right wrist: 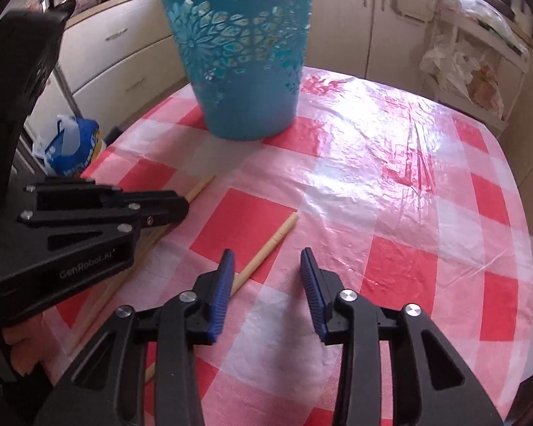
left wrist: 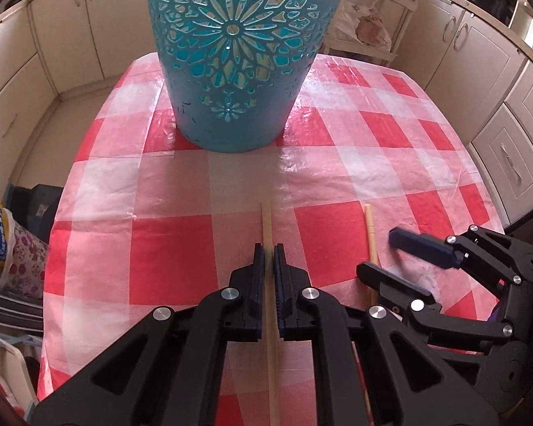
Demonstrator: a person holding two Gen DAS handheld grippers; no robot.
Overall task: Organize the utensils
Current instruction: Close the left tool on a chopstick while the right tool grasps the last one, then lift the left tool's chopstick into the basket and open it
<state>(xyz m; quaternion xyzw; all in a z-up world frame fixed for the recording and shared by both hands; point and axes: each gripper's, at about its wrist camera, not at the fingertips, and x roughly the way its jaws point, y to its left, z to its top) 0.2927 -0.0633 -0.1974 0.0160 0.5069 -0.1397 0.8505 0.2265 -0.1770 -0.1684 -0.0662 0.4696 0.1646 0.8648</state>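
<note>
**L clamped on stick 1, R not yet on stick 2**

L→R. Bin (left wrist: 234, 60) upright on table (left wrist: 391, 177), far side, well apart from both sticks. L gripper (left wrist: 269, 255): jaws narrow, pinched on stick 1 (left wrist: 266, 220), which lies flat w/ tip pointing at bin. Stick 2 (right wrist: 266, 248) just beside, also flat. R gripper (right wrist: 266, 266): jaws wide-ish, nothing held; stick 2 passes under the left pad, not btwn.

Risks: R closing off-centre → pad pushes stick 2 away or rolls it. L grip is near one end → stick 1 may pivot on lift.

Pose: both tongs angled steeply down, side by side, R canted twd L.
</note>
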